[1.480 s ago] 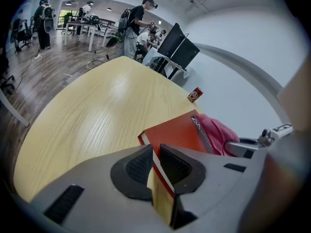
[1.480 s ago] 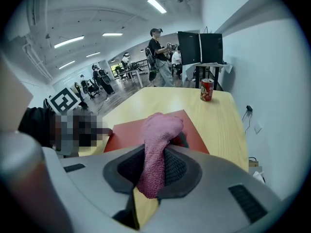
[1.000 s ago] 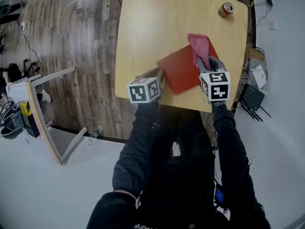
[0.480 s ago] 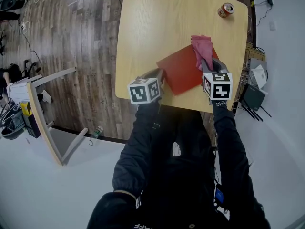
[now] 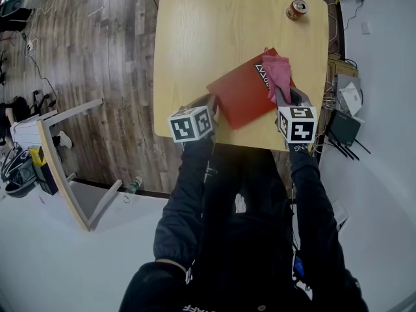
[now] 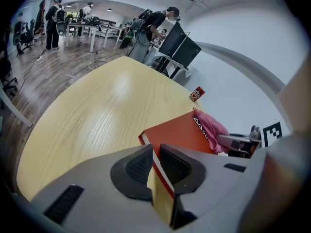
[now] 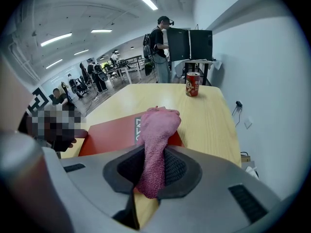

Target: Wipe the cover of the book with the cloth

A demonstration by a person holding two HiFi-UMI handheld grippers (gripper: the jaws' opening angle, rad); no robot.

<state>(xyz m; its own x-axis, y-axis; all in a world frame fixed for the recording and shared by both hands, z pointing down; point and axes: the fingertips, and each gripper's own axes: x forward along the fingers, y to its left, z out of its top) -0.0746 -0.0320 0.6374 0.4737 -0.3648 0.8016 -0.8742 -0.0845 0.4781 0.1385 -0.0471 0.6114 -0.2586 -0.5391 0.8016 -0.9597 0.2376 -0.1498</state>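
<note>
A red book (image 5: 242, 95) lies flat on the light wooden table (image 5: 214, 31), near its front edge. My left gripper (image 5: 212, 106) is shut on the book's near left corner; in the left gripper view the book's edge (image 6: 158, 166) sits between the jaws. My right gripper (image 5: 284, 96) is shut on a pink cloth (image 5: 277, 73), which lies on the right part of the cover. In the right gripper view the cloth (image 7: 158, 135) runs from the jaws out over the red book (image 7: 109, 135).
A drink can (image 5: 297, 9) stands at the table's far right corner, also the can (image 7: 193, 84) ahead in the right gripper view. A white wooden frame (image 5: 62, 161) stands on the floor at left. Cables and boxes (image 5: 344, 109) lie right of the table.
The cloth and my right gripper have slid toward the book's right side and nearer edge. White lettering on the cover now shows beside the cloth. The left gripper has kept its hold.
</note>
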